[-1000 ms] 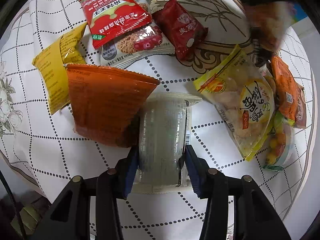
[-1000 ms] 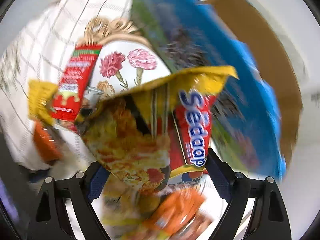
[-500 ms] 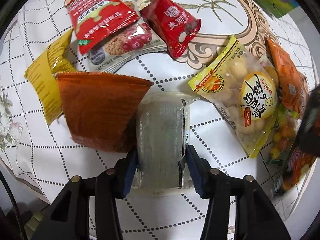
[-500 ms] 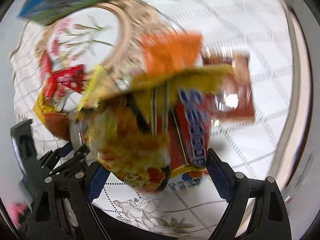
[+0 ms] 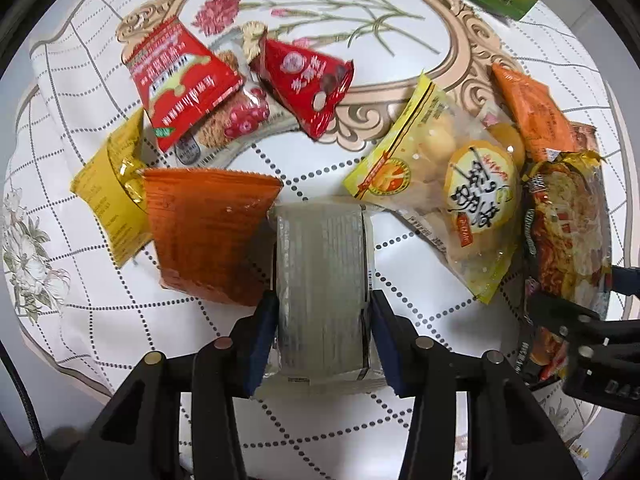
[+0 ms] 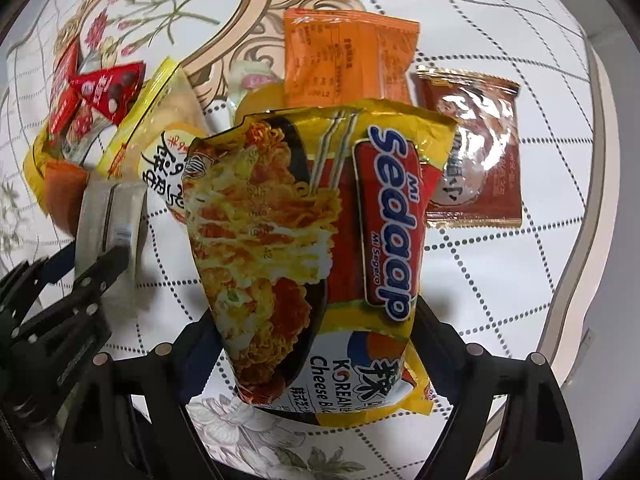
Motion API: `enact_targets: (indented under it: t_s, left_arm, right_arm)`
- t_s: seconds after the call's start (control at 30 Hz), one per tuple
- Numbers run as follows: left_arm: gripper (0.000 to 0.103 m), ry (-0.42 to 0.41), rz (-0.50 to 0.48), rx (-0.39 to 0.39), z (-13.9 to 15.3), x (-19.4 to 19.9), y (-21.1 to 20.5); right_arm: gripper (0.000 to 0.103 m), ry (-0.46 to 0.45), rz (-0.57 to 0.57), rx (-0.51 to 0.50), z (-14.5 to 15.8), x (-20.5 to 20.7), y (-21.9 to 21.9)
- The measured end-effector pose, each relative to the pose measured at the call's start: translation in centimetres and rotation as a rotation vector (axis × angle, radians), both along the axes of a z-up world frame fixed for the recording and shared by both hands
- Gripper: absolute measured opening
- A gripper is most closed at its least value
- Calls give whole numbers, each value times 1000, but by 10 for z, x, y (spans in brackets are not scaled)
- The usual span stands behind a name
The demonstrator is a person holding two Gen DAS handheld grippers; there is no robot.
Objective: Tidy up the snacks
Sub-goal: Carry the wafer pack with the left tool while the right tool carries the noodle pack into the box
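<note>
Your right gripper (image 6: pixel 316 320) clenches the puffy yellow Sedaap noodle packet (image 6: pixel 316 248) and your left gripper (image 5: pixel 324 320) the clear ribbed plastic pack (image 5: pixel 322 280), so either slick wrapper could slip out onto the crowded table (image 6: pixel 500 272).

Noodle packet (image 6: pixel 320 248): "Mi Sedaap", "Mi Segera", "Korean", "Cheese". Other snack packets: Chinese print, not legible.

- A home dining table, by the look of it: the white tablecloth (image 5: pixel 400 240) carries dotted grid lines, a gold scrolled frame and printed pink carnations (image 5: pixel 224 16).
- Shop-bought snacks lie loose across it: a red packet (image 5: pixel 180 84), a yellow bag of round sweets (image 5: pixel 444 184), an orange sachet (image 6: pixel 344 60), a brown wrapper (image 6: pixel 476 152).
- A Mi Sedaap instant noodle pack (image 6: pixel 312 248) sits in among them, ordinary pantry food.
- The rounded table edge (image 6: pixel 576 260) shows at the right.
</note>
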State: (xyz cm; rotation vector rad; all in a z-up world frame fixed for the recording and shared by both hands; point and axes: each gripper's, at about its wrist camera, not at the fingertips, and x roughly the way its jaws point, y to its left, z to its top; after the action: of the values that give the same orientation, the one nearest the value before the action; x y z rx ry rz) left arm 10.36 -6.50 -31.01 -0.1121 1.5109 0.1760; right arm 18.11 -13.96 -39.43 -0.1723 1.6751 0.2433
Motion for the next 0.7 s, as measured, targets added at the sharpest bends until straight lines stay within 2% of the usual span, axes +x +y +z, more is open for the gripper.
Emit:
enact_targets:
  t_s: [0.17,0.33,0.57,0.7]
  left_arm:
    - [43,-47,-23,-26,40,8,-3]
    - [43,-120,-89,-46,91,22,-8]
    - [43,-242,-188,-116,161,56,15]
    - [43,-311,-235,-159,196,100,32]
  right_arm:
    - [87,-44,-107,95,30,-13,-16]
    - [87,-103,-206,200,76,-10,-21]
    - [87,-215,-302,268,153,25,-28]
    - [87,-272,-344,301,197,58,-14]
